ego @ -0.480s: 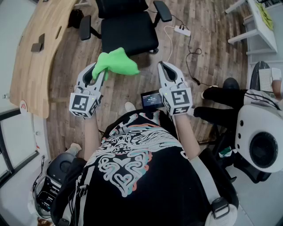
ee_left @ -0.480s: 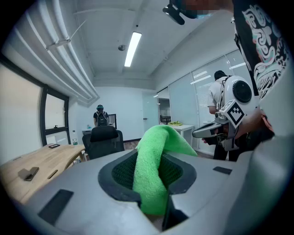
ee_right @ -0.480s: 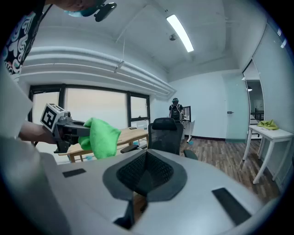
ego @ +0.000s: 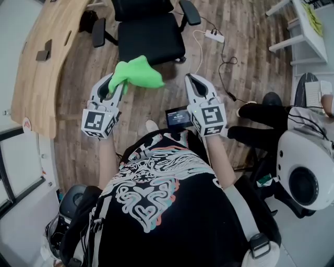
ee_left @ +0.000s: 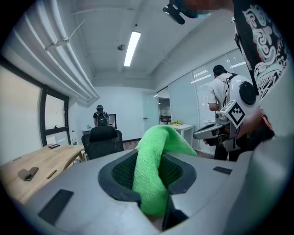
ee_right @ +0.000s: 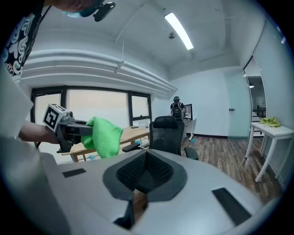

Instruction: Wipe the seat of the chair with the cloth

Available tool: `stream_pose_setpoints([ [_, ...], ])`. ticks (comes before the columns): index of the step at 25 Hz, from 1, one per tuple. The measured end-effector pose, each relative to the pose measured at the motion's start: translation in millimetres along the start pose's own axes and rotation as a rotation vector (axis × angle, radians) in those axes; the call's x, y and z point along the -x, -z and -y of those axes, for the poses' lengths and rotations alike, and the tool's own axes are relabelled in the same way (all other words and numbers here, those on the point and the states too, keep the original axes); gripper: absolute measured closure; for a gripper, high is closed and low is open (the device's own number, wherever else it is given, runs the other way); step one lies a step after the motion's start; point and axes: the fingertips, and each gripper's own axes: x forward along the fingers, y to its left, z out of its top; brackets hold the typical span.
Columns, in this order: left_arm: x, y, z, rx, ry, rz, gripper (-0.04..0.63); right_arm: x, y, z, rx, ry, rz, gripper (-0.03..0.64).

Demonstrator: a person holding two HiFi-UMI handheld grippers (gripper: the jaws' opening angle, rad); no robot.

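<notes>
Little has been shifted since the earlier frame: both grippers are held almost where they were, and the chair [ego: 143, 8] is seen marginally higher in the head view. The green cloth [ego: 138, 73] is clamped between the fingers [ee_left: 115, 170] of the left gripper [ego: 116, 83]. One fold is pinched between them, while the rest is bunched over and past the fingertips, toward the right gripper's side. The fingers [ee_right: 161, 172] of the right gripper [ego: 192, 79] are closed together, with nothing held between them. The black seat [ego: 151, 39] is found ahead of both sets of fingertips, well apart from the cloth and not touched by it. A wooden bench [ego: 44, 62] is seen off to the left of the left fingers.
</notes>
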Motion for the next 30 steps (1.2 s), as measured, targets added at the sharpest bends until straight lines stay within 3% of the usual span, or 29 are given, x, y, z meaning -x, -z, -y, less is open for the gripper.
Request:
stream_pose_setpoints([
  [7, -8, 6, 3, 0.042, 0.015, -0.016, 0.486, 4, 1, 18, -0.028, -0.016, 0.016, 0.615],
  [17, -43, 2, 15, 0.024, -0.072, -0.035, 0.485, 5, 0, 62, -0.004, -0.048, 0.02, 0.615],
  [30, -84, 0, 21, 0.009, -0.082, -0.059, 0.485, -27, 3, 89, -0.008, -0.103, 0.007, 0.615],
])
